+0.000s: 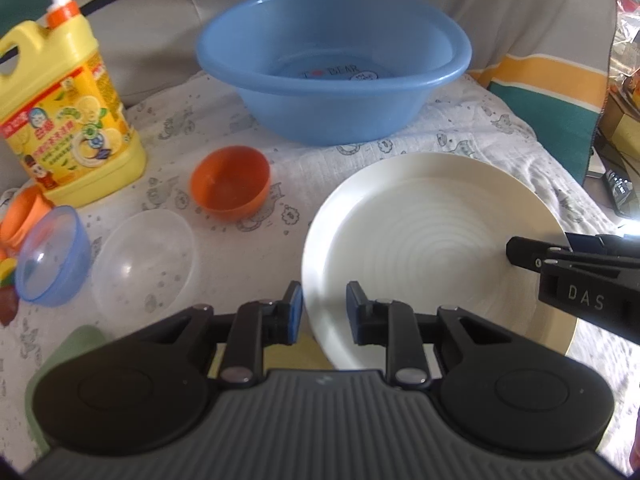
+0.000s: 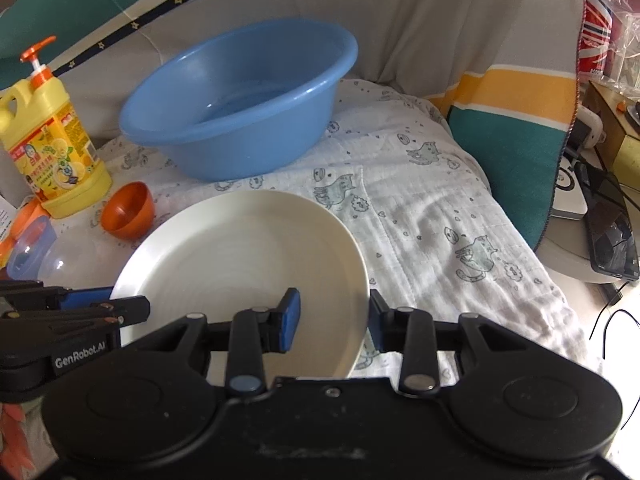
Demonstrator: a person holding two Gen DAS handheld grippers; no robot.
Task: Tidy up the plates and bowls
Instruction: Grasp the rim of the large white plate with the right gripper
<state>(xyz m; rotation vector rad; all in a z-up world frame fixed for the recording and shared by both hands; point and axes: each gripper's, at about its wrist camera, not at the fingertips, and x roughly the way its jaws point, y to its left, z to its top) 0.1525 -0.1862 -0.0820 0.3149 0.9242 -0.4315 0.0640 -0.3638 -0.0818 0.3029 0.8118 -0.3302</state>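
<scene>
Plate rim straddled by both hand-held grippers — jaws apart

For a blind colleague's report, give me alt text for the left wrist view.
A white plate sits between the open left gripper and the right gripper at its far edge. Behind it are a blue basin, orange bowl, clear bowl and yellow detergent bottle.

Both wrist views look forward and slightly down from close above the white plate, the left from its left edge, the right from its right edge, sharing the blue basin, detergent bottle and, seemingly, the cloth-covered surface.
</scene>
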